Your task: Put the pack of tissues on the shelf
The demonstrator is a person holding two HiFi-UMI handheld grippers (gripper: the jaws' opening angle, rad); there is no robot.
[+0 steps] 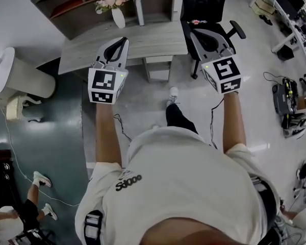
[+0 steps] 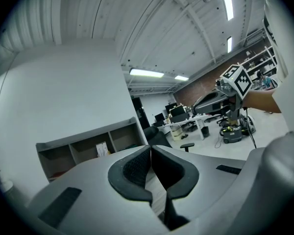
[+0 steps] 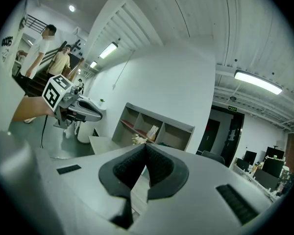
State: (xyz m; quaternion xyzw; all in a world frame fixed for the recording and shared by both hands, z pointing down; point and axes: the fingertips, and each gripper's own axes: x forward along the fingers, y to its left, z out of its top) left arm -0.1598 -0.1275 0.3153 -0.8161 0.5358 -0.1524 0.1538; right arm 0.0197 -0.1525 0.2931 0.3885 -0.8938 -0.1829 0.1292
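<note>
The grey shelf (image 1: 86, 1) stands against the wall behind a pale wooden desk (image 1: 158, 41). A small pale pack (image 2: 102, 149) stands upright in one of its middle compartments, also seen as the pack (image 3: 152, 131) in the right gripper view. I hold both grippers in the air over the near edge of the desk, apart from the pack. My left gripper (image 1: 124, 40) is shut with nothing between its pads (image 2: 137, 168). My right gripper (image 1: 206, 33) is shut and empty too, pointing toward the chair.
A white vase of flowers (image 1: 118, 15) stands on the desk near the shelf. A black office chair (image 1: 209, 14) sits at the desk's right end. A white rounded unit (image 1: 20, 78) is at the left. Cables and equipment (image 1: 288, 103) lie on the floor at right. People (image 3: 39, 48) stand far off.
</note>
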